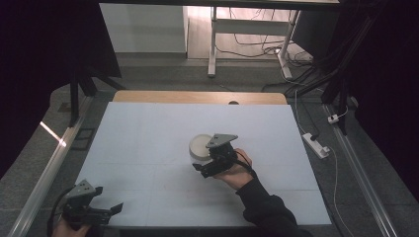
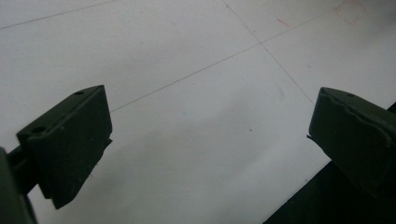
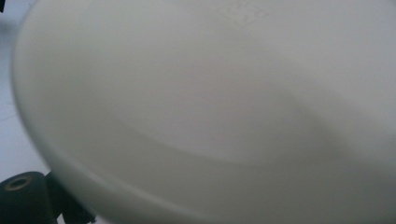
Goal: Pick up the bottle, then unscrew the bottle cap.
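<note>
A white bowl near the surface's centre is met by the right gripper; whether its fingers are clamped cannot be told. The left gripper's fingers are held apart at the near left.

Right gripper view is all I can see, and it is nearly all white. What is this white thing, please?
Observer: A white bowl, standing near the middle of the table in the high view.
Operator: Are my right tongs on it?
Observer: The right tongs are at its near rim; whether they have closed on it, I cannot tell.
Operator: And the left tongs?
Observer: The left tongs are at the near left corner of the table, far from the bowl, with jaws wide open and nothing between them.
</note>
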Demonstrator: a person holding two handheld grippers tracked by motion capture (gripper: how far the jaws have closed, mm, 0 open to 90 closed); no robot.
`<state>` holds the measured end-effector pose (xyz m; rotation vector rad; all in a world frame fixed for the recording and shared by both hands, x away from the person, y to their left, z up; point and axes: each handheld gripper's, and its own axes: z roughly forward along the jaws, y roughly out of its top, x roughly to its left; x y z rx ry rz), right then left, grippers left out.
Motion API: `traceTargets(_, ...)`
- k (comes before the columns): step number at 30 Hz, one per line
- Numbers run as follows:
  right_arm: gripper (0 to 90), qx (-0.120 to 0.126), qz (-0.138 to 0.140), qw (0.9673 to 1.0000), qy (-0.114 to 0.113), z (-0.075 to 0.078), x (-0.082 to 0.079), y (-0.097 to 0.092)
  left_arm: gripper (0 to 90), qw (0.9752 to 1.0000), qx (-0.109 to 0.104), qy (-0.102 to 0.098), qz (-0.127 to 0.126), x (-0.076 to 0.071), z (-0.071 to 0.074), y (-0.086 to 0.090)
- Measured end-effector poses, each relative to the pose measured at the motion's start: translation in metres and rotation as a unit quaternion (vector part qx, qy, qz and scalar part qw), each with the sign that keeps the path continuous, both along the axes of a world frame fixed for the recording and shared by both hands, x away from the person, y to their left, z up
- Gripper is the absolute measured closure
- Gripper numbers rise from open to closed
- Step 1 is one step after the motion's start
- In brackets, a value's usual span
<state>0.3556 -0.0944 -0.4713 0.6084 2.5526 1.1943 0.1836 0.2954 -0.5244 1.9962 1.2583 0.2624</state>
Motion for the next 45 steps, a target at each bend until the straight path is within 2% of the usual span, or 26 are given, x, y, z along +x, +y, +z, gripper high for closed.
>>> traceTargets(13,6.7,0.000,0.003,1.0000,-0.002,-0.003,-0.003,0.002,0.0,0.9999,0.013,-0.004,0.008,0.000,0.001,-0.003)
traceTargets(18,6.6,-0.002,0.004,1.0000,-0.002,-0.003,-0.004,0.002,0.0,1.0000,0.000,-0.010,0.002,0.000,0.002,-0.003)
traceTargets(21,6.7,-0.002,0.006,1.0000,-0.002,-0.003,-0.005,0.002,0.0,0.9998,0.005,-0.016,-0.007,0.002,0.004,-0.006)
traceTargets(30,6.7,-0.001,0.011,0.9999,-0.004,-0.003,-0.006,0.002,0.0,0.9989,-0.012,-0.019,-0.041,0.009,0.009,-0.012)
traceTargets(36,6.6,-0.001,0.013,0.9999,-0.006,-0.002,-0.007,0.002,0.0,0.9966,-0.031,-0.033,-0.069,0.016,0.013,-0.020)
traceTargets(42,6.6,-0.002,0.016,0.9998,-0.009,-0.002,-0.008,0.002,0.0,0.9942,-0.037,-0.048,-0.089,0.024,0.015,-0.030)
traceTargets(45,6.6,-0.001,0.016,0.9998,-0.009,-0.002,-0.008,0.002,0.0,0.9937,-0.034,-0.056,-0.091,0.029,0.015,-0.034)
